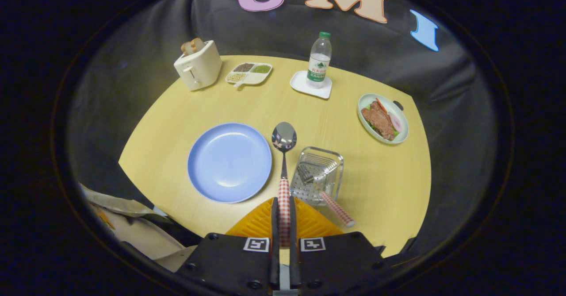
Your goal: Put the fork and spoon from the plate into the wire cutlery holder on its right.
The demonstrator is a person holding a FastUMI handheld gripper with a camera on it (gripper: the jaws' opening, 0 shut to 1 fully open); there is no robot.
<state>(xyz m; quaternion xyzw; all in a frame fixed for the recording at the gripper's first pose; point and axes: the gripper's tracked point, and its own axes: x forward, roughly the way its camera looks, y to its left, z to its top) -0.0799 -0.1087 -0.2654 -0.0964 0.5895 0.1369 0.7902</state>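
The gripper [283,225] pinches the spoon [284,154] by its red-checked handle, both fingers pressed on it, the bowl pointing ahead above the gap between the blue plate [229,162] and the wire cutlery holder [319,174]. The fork [325,192] already lies in the holder, its handle sticking out over the near rim toward the fingers. The plate is bare. The yellow table [376,185] has open room right of the holder. Beyond sit a toaster [198,65], a divided dish [249,73], a bottle [319,60] on a white coaster [311,85], and a meat dish [383,118].
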